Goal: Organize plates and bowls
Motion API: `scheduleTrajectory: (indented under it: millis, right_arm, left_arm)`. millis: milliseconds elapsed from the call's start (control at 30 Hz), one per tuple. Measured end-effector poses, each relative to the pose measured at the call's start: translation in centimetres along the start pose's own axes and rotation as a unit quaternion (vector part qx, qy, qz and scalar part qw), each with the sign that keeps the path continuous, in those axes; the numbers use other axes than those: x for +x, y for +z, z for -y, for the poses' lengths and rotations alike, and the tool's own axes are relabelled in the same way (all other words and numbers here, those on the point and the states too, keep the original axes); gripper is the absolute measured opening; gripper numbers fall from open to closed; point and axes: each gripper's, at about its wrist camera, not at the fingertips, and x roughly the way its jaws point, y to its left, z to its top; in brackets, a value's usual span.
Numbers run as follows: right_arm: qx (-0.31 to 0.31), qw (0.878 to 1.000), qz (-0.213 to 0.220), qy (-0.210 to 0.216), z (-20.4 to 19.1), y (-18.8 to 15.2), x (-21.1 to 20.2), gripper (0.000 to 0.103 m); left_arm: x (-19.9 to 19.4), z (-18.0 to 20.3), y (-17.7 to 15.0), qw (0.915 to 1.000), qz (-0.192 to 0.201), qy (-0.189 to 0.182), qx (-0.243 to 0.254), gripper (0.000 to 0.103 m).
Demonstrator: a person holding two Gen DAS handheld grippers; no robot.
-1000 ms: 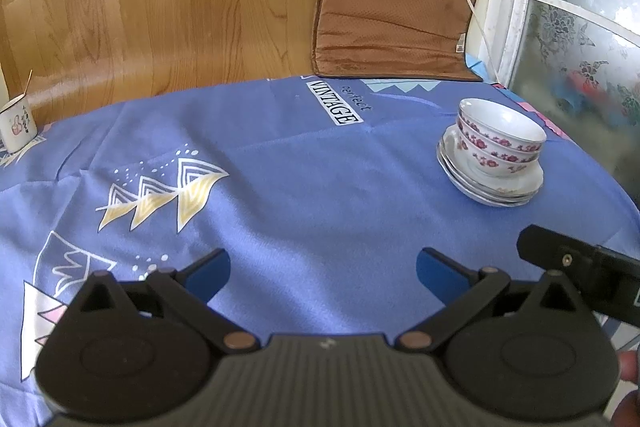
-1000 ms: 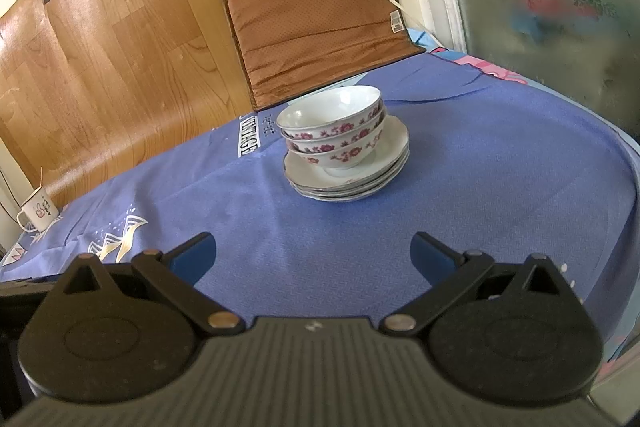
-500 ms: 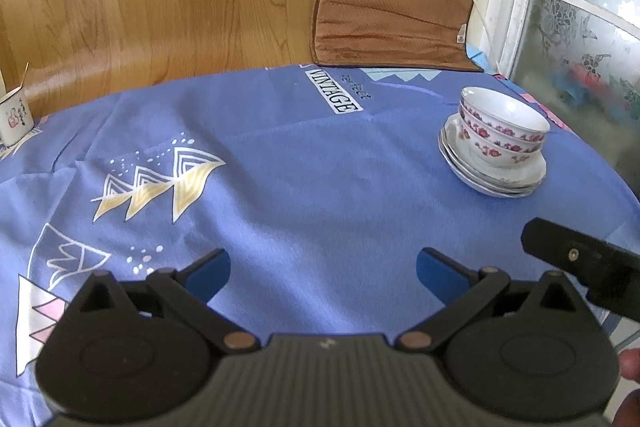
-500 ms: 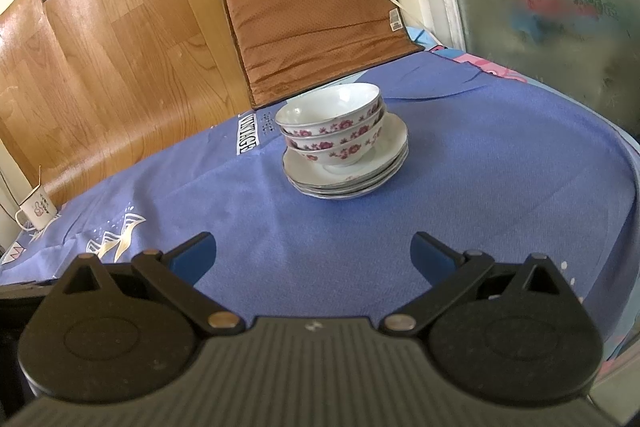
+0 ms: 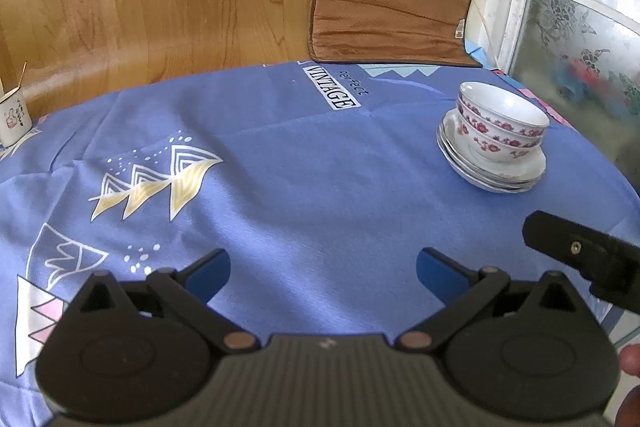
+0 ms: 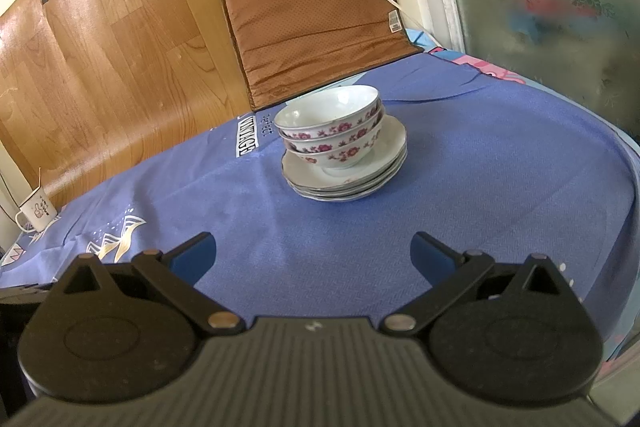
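Observation:
Stacked white bowls with red flowers (image 6: pixel 332 131) sit nested on a stack of white plates (image 6: pixel 380 171) on the blue tablecloth. In the left wrist view the bowls (image 5: pixel 500 125) and plates (image 5: pixel 516 175) stand at the far right. My left gripper (image 5: pixel 322 271) is open and empty, low over the cloth, well left of the stack. My right gripper (image 6: pixel 314 255) is open and empty, in front of the stack and apart from it. Part of the right gripper's body (image 5: pixel 580 255) shows at the right edge of the left wrist view.
A small white mug (image 5: pixel 14 115) stands at the table's far left edge; it also shows in the right wrist view (image 6: pixel 36 213). A brown cushion (image 6: pixel 316 23) leans on the wall behind the table. A glass door (image 6: pixel 560 7) is at the right.
Both grippers stay open. The left view has shifted slightly, so the stack sits a bit lower and nearer. The right gripper has edged slightly back from the stack.

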Motion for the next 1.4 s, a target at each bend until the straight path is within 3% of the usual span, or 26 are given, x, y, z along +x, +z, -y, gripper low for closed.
scheduleTrajectory:
  millis: [1400]
  right_arm:
    - [0.0, 1.0, -0.003, 0.0, 0.03, 0.05, 0.14, 0.103]
  left_arm:
    - [0.19, 0.46, -0.28, 0.9999, -0.004, -0.009, 0.013, 0.103]
